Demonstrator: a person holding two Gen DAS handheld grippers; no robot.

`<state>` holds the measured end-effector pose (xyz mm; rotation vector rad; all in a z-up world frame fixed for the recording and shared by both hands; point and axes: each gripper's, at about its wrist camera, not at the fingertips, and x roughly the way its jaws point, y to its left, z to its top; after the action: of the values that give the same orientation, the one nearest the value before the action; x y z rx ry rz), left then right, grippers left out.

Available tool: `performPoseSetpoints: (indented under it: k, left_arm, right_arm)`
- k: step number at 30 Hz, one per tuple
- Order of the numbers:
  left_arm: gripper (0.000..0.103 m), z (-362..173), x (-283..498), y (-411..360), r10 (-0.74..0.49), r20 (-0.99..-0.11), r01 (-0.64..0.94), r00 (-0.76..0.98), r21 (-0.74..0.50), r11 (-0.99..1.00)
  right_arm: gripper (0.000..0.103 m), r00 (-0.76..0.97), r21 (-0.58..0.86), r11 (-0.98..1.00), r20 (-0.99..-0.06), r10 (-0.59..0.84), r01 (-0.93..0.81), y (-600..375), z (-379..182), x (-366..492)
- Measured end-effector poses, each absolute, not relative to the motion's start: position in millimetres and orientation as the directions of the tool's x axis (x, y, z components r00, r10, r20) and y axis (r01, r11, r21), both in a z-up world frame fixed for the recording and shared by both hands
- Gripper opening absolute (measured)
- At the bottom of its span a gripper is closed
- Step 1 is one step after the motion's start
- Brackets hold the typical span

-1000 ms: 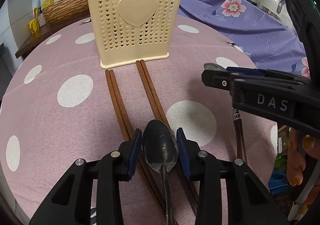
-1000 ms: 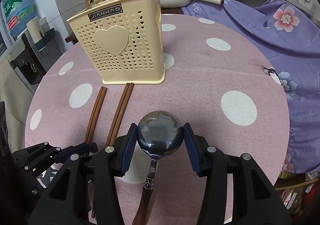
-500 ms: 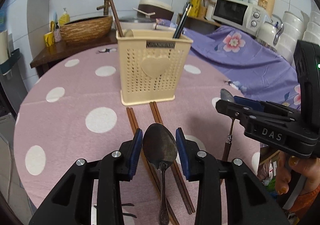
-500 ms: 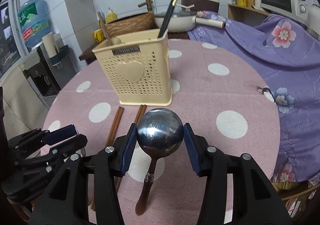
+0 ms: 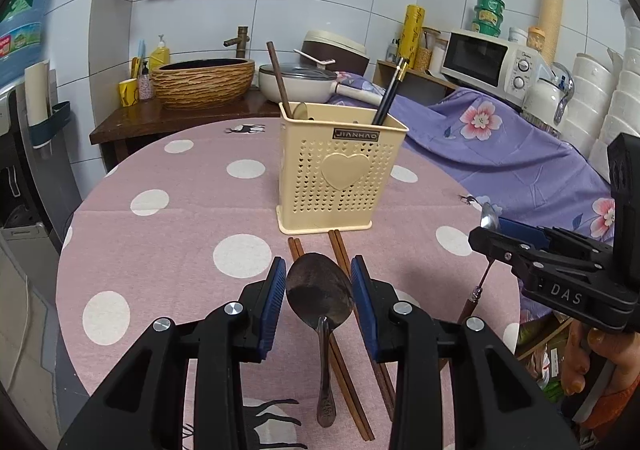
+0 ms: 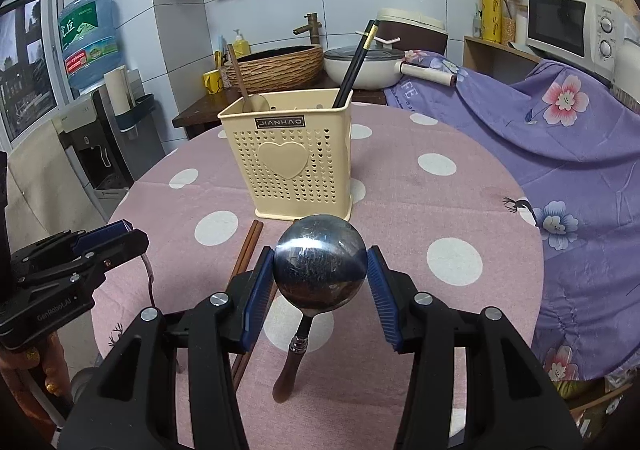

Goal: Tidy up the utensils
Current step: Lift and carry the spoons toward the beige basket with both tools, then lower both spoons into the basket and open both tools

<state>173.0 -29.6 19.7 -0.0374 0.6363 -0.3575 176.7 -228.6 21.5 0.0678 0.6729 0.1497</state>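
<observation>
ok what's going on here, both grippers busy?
Yes. The left gripper is clamped on a dark metal spoon, and the right gripper on a round ladle spoon with a brown handle. Both are held above the polka-dot table, facing the cream utensil holder. Two pairs of wooden chopsticks lie on the cloth.

You can read "JIANHAO" on the dark nameplate at the top front edge of the cream utensil holder (image 5: 343,178). The right gripper (image 5: 490,234) shows "DAS" on its black body in your left wrist view. The left gripper (image 6: 120,236) reads "GenRobot.AI" in your right wrist view. The water jug (image 6: 90,38) carries Chinese characters, including "丘"; its smaller print is unreadable.
</observation>
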Motion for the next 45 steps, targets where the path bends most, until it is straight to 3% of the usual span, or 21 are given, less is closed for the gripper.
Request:
performPoseSetpoints:
  k: [32, 45]
  left_arm:
    - [0.030, 62, 206, -33, -0.357, -0.510, 0.336, 0.783, -0.137, 0.932]
    - [0.030, 128, 236, -48, -0.378, -0.424, 0.371, 0.823, -0.103, 0.923]
  right_arm:
    - [0.048, 0.800, 0.075, 0.983, -0.572, 0.179, -0.166, -212, 64, 206]
    - [0.047, 0.835, 0.132, 0.975, -0.503, 0.223, -0.181, -224, 135, 246]
